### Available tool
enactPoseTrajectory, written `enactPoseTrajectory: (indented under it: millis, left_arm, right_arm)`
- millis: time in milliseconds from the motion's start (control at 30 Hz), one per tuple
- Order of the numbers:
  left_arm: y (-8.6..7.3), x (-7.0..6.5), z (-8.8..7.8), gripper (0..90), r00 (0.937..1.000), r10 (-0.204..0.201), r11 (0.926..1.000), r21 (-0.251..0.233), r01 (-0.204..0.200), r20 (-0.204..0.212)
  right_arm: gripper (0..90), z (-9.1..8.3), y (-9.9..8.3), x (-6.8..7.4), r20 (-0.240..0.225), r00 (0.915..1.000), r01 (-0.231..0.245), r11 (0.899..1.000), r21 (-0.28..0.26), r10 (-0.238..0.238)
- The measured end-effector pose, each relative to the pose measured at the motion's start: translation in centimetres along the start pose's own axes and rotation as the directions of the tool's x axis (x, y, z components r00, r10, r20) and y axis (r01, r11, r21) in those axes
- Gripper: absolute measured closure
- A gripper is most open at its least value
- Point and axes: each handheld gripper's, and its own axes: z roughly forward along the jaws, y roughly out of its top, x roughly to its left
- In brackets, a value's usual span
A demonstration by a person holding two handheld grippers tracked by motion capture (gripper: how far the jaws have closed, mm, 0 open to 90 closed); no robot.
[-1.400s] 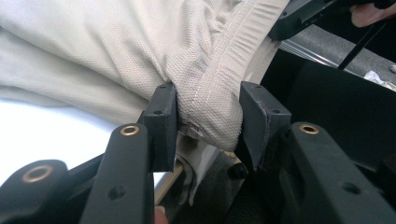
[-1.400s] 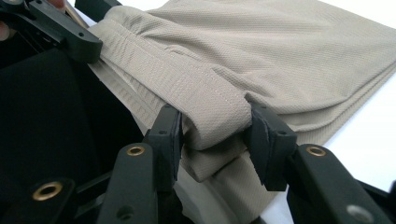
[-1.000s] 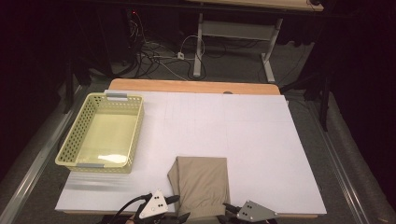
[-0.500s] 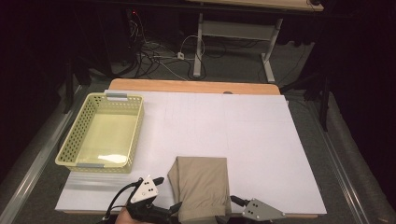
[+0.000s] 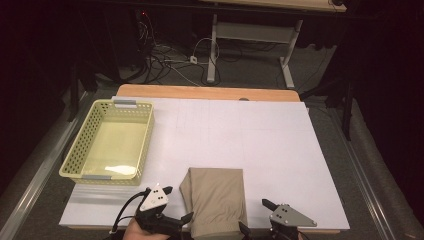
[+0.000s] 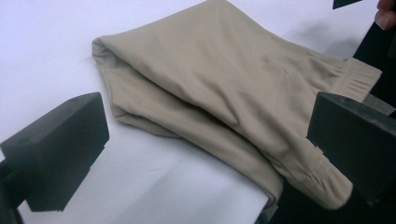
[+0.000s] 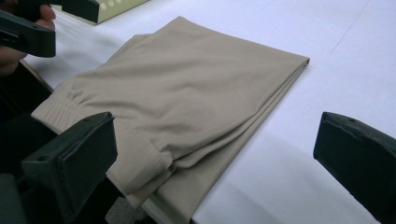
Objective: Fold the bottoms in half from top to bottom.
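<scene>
We found the folded beige garment [image 5: 216, 201] lying flat at the near edge of the counter [image 5: 280, 150], its ribbed waistband end hanging a little over that edge toward the person. We held the left hand-held gripper [image 5: 176, 205] just beside the garment's left side and the right hand-held gripper [image 5: 256, 216] just beside its right side. Both had just been opening their jaws, and in each gripper view the black jaws stood wide apart with the cloth lying between and beyond them, no pad pressing on it. So we judged that the fold was made and the cloth let go, with nothing gripped by either tool. What we thought was left was to carry the folded piece to the yellow plastic basket [image 5: 80, 150], which sat empty, well apart from the garment, on the far left of the counter. The fabric looked like a thin, finely ribbed knit, matte and soft, folded into a rough rectangle of several layers, with rounded, slightly puffed folds on its left side and a flatter, crisper edge on its right. The basket had perforated lattice walls and grey handle tabs on its short ends. The counter wore a smooth white sheet over a wooden top whose far rim showed bare.
</scene>
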Motion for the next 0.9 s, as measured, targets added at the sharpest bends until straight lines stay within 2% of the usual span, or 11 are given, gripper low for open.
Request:
enactPoseTrajectory:
  millis: [67, 200, 333, 400, 467, 633, 767, 900]
  left_arm:
    - [0.6, 0.3, 0.6, 0.0, 0.9999, -0.014, 0.9997, 0.018, 0.014, 0.002]
    - [1.8, 1.0, 1.5, 0.8, 0.9997, -0.014, 0.9986, 0.050, 0.015, -0.018]
    - [2.9, 2.2, 2.7, 13.7, 0.9993, -0.021, 0.9958, 0.088, 0.024, -0.030]
    - [3.2, 2.9, 3.1, 17.8, 0.9978, -0.039, 0.9943, 0.097, 0.044, -0.053]
    - [3.3, 3.4, 3.4, 24.5, 0.9964, -0.052, 0.9930, 0.103, 0.059, -0.067]
    - [3.1, 3.8, 4.0, 33.0, 0.9932, -0.042, 0.9888, 0.138, 0.057, -0.108]
    - [2.7, 4.2, 4.2, 36.5, 0.9935, -0.051, 0.9854, 0.157, 0.067, -0.102]
    - [2.5, 4.3, 4.4, 40.3, 0.9938, -0.047, 0.9826, 0.175, 0.064, -0.100]
  right_arm:
    - [0.5, 0.2, 0.2, -0.2, 0.007, 1.0000, -0.003, 1.000, -0.006, 0.003]
    - [0.6, 0.9, 0.9, -0.8, 0.023, 0.9994, -0.028, 1.000, -0.009, 0.028]
    - [0.8, 1.7, 1.6, -1.6, 0.044, 0.9986, -0.030, 1.000, 0.008, 0.030]
    - [0.9, 2.1, 1.9, -2.1, 0.046, 0.9985, -0.032, 0.999, 0.018, 0.031]
    - [1.2, 2.6, 2.4, -2.5, 0.055, 0.9982, -0.025, 0.999, 0.026, 0.023]
    - [7.1, 4.0, 3.6, -3.9, 0.070, 0.9968, -0.041, 0.998, 0.042, 0.038]
    - [15.9, 5.4, 4.1, -5.2, 0.080, 0.9941, -0.080, 0.994, 0.075, 0.074]
    - [21.2, 6.7, 4.5, -6.0, 0.084, 0.9933, -0.088, 0.991, 0.102, 0.080]
